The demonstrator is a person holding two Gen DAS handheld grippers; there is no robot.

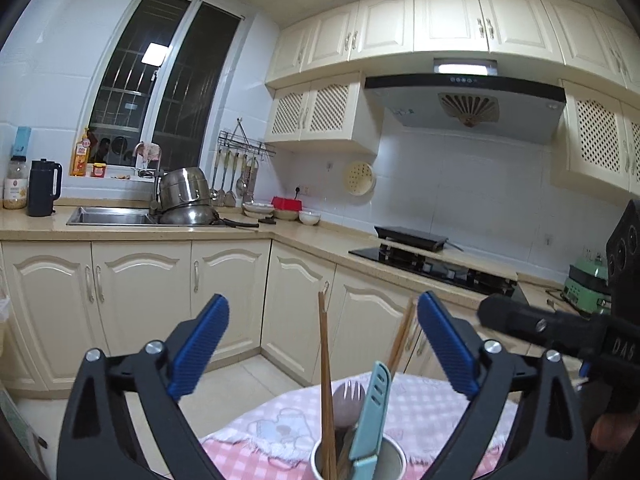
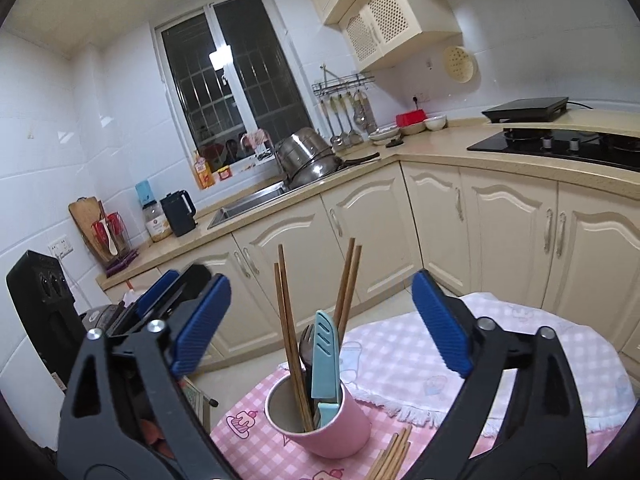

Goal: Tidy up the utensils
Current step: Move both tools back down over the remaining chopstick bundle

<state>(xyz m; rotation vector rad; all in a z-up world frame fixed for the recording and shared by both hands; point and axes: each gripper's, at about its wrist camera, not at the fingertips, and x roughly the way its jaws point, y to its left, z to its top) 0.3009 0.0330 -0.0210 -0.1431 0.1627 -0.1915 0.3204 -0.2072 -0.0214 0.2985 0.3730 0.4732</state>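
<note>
On pink checked cloth [image 2: 280,452]: pink cup [image 2: 340,424] w/ chopsticks [image 2: 286,320], teal knife [image 2: 325,360], fork [image 2: 306,344]. Left gripper [image 1: 323,344] & right gripper [image 2: 322,320] both spread wide, nothing held. Right view only: loose chopsticks [image 2: 394,456] beside cup. Left view only: "DAS" on right gripper [image 1: 624,346].

The left gripper [image 1: 323,318] stands with its blue pads [image 1: 202,346] spread wide, gripping nothing. Between and below the jaws sits a cup [image 1: 394,458] on a pink checked cloth [image 1: 256,456]. From it rise wooden chopsticks [image 1: 325,360], a spork [image 1: 349,404] and a light-blue knife [image 1: 372,412]. The right gripper [image 1: 520,320] reaches in just beyond the right jaw.
</note>
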